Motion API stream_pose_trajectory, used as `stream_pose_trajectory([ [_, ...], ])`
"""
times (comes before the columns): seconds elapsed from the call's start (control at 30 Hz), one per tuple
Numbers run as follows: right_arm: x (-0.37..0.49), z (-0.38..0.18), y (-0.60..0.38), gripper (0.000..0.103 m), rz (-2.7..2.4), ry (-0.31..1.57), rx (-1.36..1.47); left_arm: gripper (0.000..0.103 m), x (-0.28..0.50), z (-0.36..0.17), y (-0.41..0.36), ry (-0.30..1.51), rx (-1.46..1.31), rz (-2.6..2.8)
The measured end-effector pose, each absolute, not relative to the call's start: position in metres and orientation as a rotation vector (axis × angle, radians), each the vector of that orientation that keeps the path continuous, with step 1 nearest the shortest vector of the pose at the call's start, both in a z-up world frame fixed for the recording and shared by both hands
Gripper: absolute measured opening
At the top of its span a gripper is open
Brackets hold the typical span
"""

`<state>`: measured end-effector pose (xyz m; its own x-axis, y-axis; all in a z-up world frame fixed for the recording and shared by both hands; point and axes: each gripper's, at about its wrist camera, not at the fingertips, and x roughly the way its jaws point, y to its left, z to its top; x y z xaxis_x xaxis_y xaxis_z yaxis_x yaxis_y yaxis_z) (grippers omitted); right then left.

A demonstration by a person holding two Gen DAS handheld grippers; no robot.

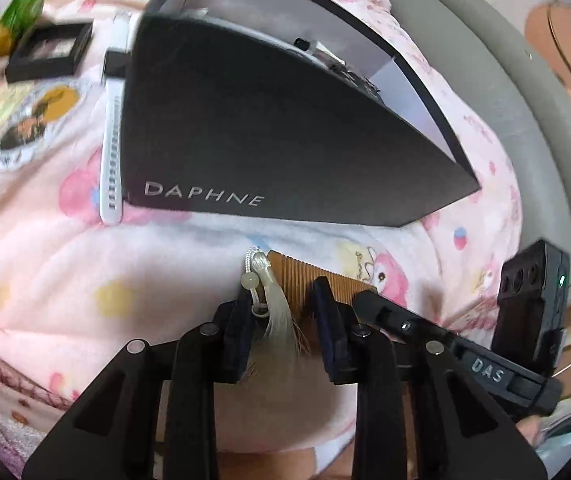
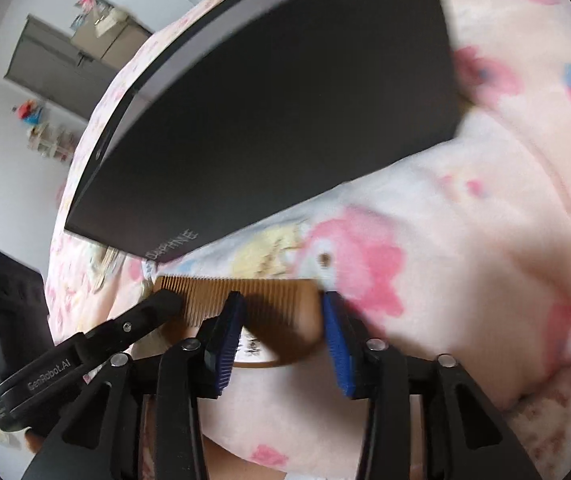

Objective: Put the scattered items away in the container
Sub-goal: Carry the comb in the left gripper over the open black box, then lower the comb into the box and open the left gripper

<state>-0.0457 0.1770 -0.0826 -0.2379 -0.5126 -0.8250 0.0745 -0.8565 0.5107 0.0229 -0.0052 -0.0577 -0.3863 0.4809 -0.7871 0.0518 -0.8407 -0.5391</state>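
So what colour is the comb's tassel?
Pale silvery-white tassel on the brown wooden comb; left wrist view.

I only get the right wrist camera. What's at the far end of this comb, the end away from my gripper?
Observer: A pale tassel with a bead hangs from that end of the comb, between the fingers of the left gripper.
Operator: Anything in the box so far?
Observer: The black box is open, and a few small items lie along its inner wall, too small to name.
Operator: What's left outside?
Observer: A white watch strap lies alongside the box's left wall.
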Motion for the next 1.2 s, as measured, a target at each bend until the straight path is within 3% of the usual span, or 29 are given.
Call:
stream_pose_trajectory([
  [0.2, -0.038, -0.053, 0.189, 0.035, -2.185, -0.545, 1.510, 0.027, 0.034, -0.019, -0.008, -0.740, -1.420, 2.338],
  [0.4, -0.050, 0.030, 0.208, 0.035, -2.264, -0.499, 1.270, 0.030, 0.007, 0.044, -0.005, -0.703, -1.227, 2.417],
  [0.57, -0.105, 0.065, 0.209, 0.035, -2.268, -0.482, 1.166, 0.030, -0.052, 0.079, -0.004, -0.672, -1.145, 2.446],
  [0.67, -0.130, 0.069, 0.209, 0.035, -2.291, -0.434, 1.149, 0.030, -0.091, 0.067, -0.002, -0.707, -1.185, 2.404],
  [0.97, -0.174, 0.003, 0.216, 0.032, -2.325, -0.350, 1.347, 0.033, -0.134, -0.007, 0.019, -0.702, -1.392, 2.273],
  [1.2, -0.182, 0.024, 0.223, 0.032, -2.414, -0.334, 1.231, 0.034, -0.145, 0.011, 0.028, -0.653, -1.345, 2.305],
])
